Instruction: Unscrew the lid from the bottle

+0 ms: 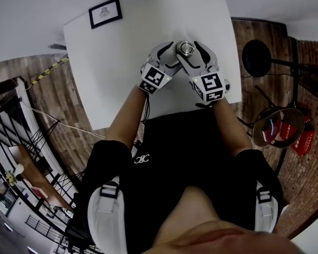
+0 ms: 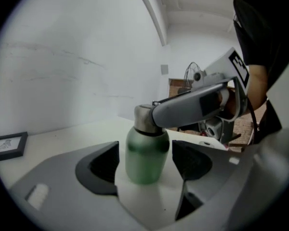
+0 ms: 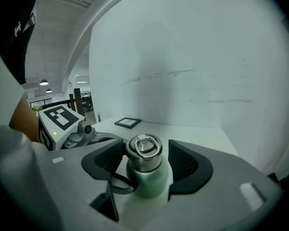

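Looking down from above, only the metal lid (image 1: 187, 48) shows; the two tools cover the green bottle (image 2: 145, 153), which stands right of centre on the white counter (image 1: 122, 62). The left hand-held gripper (image 2: 145, 163) is released, its jaws flanking the bottle's body with slivers of counter between. The right hand-held gripper (image 3: 145, 163) is also slack, its jaws just beside the lid. A framed picture (image 1: 105, 12) lies far left. The floor (image 1: 69, 115) is wooden.

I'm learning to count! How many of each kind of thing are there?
Grippers (left gripper, right gripper): 2
bottle: 1
lid: 1
picture frame: 1
table: 1
Total: 6
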### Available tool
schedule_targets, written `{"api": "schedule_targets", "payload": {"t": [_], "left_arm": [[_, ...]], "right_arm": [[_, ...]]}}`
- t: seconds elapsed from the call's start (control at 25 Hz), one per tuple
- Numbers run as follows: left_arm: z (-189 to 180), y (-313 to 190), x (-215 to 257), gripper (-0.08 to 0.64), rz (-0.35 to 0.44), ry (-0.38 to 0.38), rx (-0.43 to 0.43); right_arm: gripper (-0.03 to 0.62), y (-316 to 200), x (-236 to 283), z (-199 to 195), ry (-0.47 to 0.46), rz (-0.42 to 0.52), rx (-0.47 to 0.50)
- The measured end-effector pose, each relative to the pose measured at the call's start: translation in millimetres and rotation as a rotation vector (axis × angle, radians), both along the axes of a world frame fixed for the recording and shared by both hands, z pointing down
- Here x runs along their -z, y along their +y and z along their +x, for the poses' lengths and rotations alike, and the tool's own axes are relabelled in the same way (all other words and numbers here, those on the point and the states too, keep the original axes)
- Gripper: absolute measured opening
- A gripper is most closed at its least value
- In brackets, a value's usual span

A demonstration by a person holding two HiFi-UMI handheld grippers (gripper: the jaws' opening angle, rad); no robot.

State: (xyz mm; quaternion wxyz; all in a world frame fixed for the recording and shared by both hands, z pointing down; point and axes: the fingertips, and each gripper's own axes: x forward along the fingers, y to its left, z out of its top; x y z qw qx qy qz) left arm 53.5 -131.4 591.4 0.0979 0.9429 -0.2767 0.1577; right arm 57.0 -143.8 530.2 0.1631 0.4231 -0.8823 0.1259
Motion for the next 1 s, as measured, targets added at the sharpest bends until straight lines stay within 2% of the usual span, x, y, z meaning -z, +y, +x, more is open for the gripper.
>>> {"api": "schedule_targets", "payload": {"t": [0.28,0.48,0.6,0.72,0.88,1.0], "left_arm": [[5.7,-1.1,-11.2,0.356,0.015,-0.003,-0.036],[7.4,0.1,-12.4,0.353,0.036,-0.003,-0.091],[9.0,1.0,-10.5,0.351,0.037,-0.002,-0.119],[10.4,0.4,-10.6,0.351,0.040,0.002,-0.142],[9.7,0.0,-10.6,0.351,0.045,0.005,-0.157],[9.7,0.6,-9.7,0.351,0.044,0.007,-0.166]], "right_arm": [[0.247,1.4,-5.6,-3.0,0.052,0.010,0.038],[0.245,4.1,-7.7,-2.7,0.087,0.002,0.158],[0.245,6.4,-7.1,-2.7,0.109,-0.004,0.310],[0.245,8.6,-9.2,-2.5,0.144,-0.022,0.532],[0.242,12.2,-11.7,-3.8,0.250,-0.044,0.852],[0.242,15.6,-12.8,-3.8,0.343,-0.063,1.026]]}}
